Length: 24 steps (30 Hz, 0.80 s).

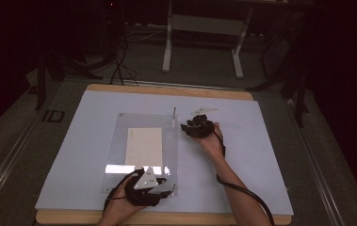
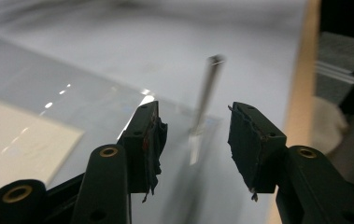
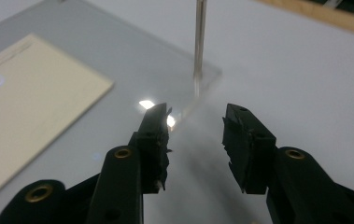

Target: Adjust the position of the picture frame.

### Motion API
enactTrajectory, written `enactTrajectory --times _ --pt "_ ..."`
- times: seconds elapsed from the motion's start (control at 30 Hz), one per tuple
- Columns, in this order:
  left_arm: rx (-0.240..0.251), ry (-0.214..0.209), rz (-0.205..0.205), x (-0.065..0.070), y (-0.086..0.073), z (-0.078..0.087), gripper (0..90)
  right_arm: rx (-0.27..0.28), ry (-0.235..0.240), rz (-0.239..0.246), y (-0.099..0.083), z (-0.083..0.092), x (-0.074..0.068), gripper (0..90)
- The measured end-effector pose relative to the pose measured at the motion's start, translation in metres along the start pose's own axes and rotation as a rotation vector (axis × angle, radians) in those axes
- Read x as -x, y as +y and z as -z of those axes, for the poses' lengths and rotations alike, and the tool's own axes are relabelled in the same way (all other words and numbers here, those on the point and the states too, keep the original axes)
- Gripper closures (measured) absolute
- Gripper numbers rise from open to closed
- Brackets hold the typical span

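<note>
A pale blue table [image 1: 242, 155] with a wooden edge carries everything. On it, at the centre in the high view, lies a clear acrylic plate [image 1: 119, 155], flat, with a cream paper sheet [image 1: 144, 145] under or on it; which, I cannot tell. A thin metal rod [image 1: 174, 117] stands upright at the plate's 1 o'clock corner.

The high view gives the layout: the left gripper [image 1: 159, 184] sits at the plate's 6 o'clock edge, near its 5 o'clock corner, and the right gripper [image 1: 196, 126] hovers just beside the rod, at 3 o'clock from it. That view is too dark to show how the jaws stand. The gripper views show that.

In the left gripper view, the left gripper [image 2: 194, 140] has its jaws well apart with nothing between the pads; the rod [image 2: 207, 93], blurred, rises beyond the gap, and the paper sheet [image 2: 20, 140] lies at 9 o'clock. In the right gripper view, the right gripper [image 3: 195, 140] likewise stands open and holds nothing; the rod [image 3: 199, 42] is at 12 o'clock beyond its tips, planted in the plate's corner [image 3: 198, 74].

The left hand [image 1: 129, 190] comes in from 6 o'clock, its gripper pointing toward 3 o'clock. The right forearm runs from 5 o'clock up to the hand [image 1: 212, 139], with the gripper aimed toward 11 o'clock.
</note>
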<state>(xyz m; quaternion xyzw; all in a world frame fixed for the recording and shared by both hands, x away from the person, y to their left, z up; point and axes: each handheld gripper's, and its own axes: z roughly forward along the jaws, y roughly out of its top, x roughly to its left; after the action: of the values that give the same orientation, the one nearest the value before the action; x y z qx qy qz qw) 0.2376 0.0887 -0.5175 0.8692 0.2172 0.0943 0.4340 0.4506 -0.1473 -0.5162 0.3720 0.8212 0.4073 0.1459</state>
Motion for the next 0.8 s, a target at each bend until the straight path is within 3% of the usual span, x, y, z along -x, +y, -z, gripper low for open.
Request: enactTrajectory --times 0.1,0.23,0.37,0.57,0.8 --pt "0.021 0.013 0.041 -0.011 -0.001 0.004 53.6 -0.014 0.014 0.013 -0.013 0.013 -0.001 60.8" --pt "0.033 0.049 0.058 -0.027 0.005 0.005 53.4 -0.009 0.058 0.023 -0.029 0.034 -0.008 61.4" --pt "-0.008 0.074 0.082 -0.048 0.016 -0.001 53.3 -0.032 0.076 0.105 -0.041 0.055 -0.024 61.2" --pt "-0.005 0.098 0.103 -0.074 0.028 -0.011 53.5 -0.032 0.128 0.172 -0.056 0.085 -0.047 60.9" --pt "-0.001 0.119 0.124 -0.102 0.041 -0.019 55.1 0.006 0.182 0.182 -0.071 0.106 -0.064 61.1"
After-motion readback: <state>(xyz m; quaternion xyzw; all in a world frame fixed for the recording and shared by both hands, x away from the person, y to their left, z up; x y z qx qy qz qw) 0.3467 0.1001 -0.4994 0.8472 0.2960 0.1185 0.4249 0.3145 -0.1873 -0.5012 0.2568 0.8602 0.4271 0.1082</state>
